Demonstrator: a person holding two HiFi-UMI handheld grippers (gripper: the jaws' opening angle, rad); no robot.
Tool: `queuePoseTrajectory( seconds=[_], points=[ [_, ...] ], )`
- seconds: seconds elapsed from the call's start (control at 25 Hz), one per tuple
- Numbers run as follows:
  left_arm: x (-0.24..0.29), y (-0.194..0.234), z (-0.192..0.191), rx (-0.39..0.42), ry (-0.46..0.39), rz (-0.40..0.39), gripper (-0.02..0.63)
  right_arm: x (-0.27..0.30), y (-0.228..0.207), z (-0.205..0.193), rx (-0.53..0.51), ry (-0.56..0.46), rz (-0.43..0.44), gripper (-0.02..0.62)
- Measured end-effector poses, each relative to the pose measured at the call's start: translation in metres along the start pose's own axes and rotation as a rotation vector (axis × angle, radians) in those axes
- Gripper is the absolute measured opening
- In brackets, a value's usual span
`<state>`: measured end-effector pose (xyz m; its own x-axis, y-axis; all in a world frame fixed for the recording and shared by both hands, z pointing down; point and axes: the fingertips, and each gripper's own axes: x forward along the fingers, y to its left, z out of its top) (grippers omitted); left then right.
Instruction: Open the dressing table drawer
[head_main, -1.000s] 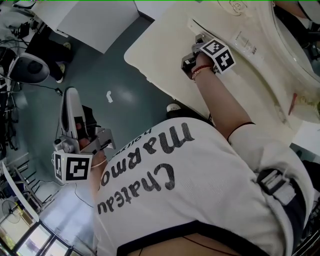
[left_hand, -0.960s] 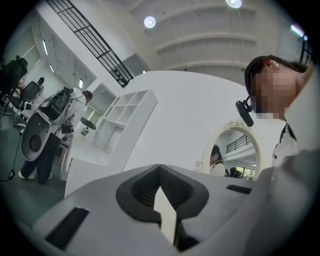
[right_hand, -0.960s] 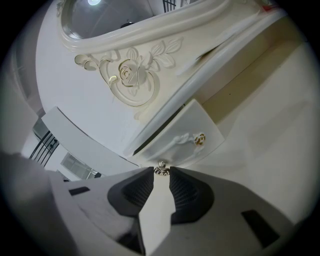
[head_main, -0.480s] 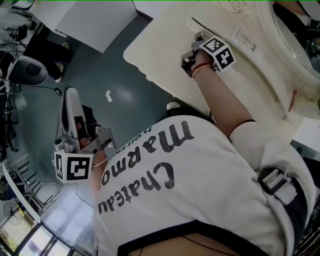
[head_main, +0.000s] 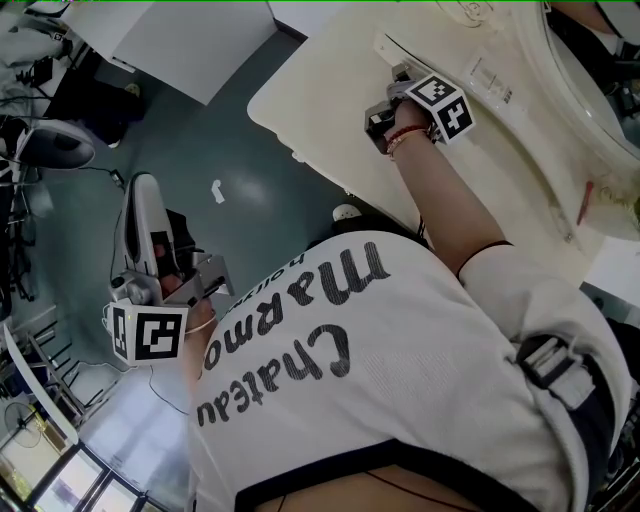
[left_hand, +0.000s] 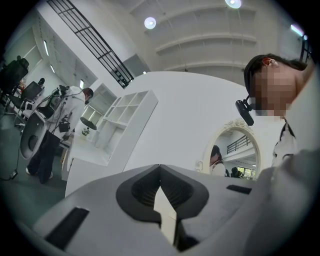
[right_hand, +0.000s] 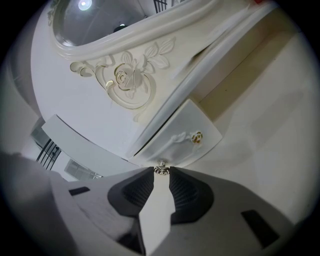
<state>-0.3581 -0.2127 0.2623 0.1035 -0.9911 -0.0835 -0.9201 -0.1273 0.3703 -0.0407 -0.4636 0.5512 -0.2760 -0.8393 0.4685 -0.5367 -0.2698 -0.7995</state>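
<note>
— Drawer (right_hand: 185, 120) at the foot of the mirror frame, on the dressing table top (right_hand: 280, 125): what do we have nearest the lens?

— Nearest is our right gripper (right_hand: 161, 171), its jaws closed on a small silver knob (right_hand: 161, 169) and pinching it at the very tips. Just beyond is the white drawer front, which carries a gold knob (right_hand: 197, 136). Whether both knobs sit on one front we cannot tell. Past that comes a carved rose (right_hand: 125, 76), then the mirror (right_hand: 90, 25).

— And our other hand?

— Our left gripper (left_hand: 160, 167) hangs well away from the table, jaws together on nothing.

— What could go wrong from here?

— We judge the hold thin. With so little pad on so small a knob, a sharp tug could let it slip free. Our gripper also points downward at the front, so a pull along that slant rather than straight out might bind the drawer in its case. And with our left gripper idle, nothing steadies the table should the drawer stick.

— The count?

— Two grippers, one of them busy. Two knobs, one silver and one gold. One drawer front in view, one carved rose, and one mirror above it.
</note>
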Motion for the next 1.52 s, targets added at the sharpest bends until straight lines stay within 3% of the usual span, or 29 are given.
queuePoseTrajectory(
  seconds=[1.52],
  points=[
    [-0.005,-0.001,0.000,-0.011,-0.005,-0.020,0.021,-0.018,0.004,-0.048,-0.055,0.098,-0.001,0.107]
  ],
)
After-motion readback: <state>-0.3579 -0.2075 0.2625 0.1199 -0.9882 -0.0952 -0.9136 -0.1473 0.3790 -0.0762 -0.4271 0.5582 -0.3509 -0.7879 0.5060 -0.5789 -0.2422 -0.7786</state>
